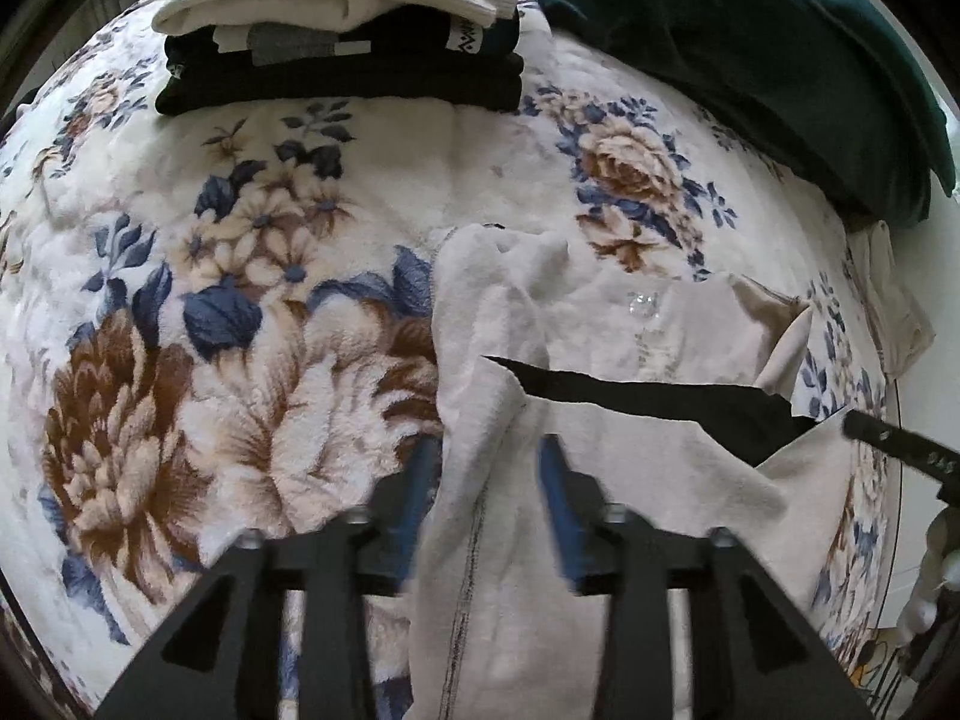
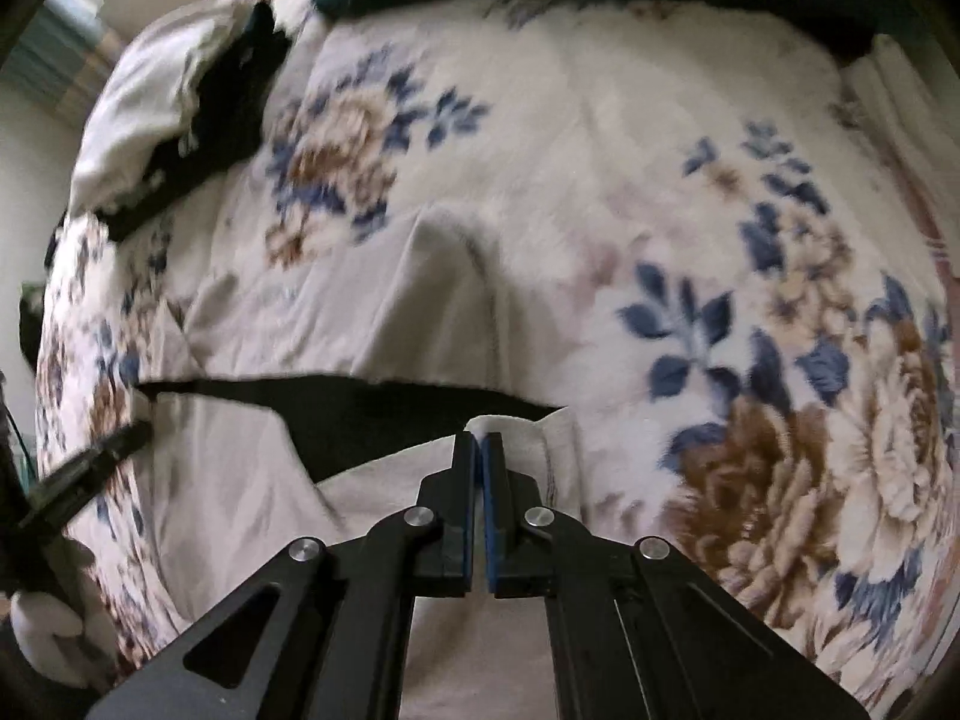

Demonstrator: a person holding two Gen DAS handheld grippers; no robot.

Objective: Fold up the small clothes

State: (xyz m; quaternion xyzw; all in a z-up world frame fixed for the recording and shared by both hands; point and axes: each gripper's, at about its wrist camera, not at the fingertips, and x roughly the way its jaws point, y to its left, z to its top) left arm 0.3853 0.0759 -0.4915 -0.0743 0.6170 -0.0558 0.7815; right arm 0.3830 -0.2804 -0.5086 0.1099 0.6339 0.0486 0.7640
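The right gripper (image 2: 478, 441) has its black fingers with blue pads pressed together on a rolled edge of the cream-white cotton garment (image 2: 336, 312), pinching it at the corner where the cloth opens onto a dark black inner lining (image 2: 384, 414). The left gripper (image 1: 489, 468) stands with its fingers spread wide, one on each side of a stitched fold of that same cream-white cotton garment (image 1: 600, 324), and the cloth between them looks loose rather than clamped. The garment lies rumpled on the plush floral blanket with blue leaves and brown blooms (image 1: 180, 324), which covers the whole bed. Beyond the garment, at the far edge of the blanket, sits a neat stack of folded clothes (image 1: 342, 42), black pieces below and white ones on top. Beside that stack, further along the far edge, is a heap of dark teal velvety fabric (image 1: 750, 48). From the left camera the other gripper's dark finger reaches in at the garment's near corner; a white-gloved hand (image 2: 54, 630) shows beside the garment in the right camera.
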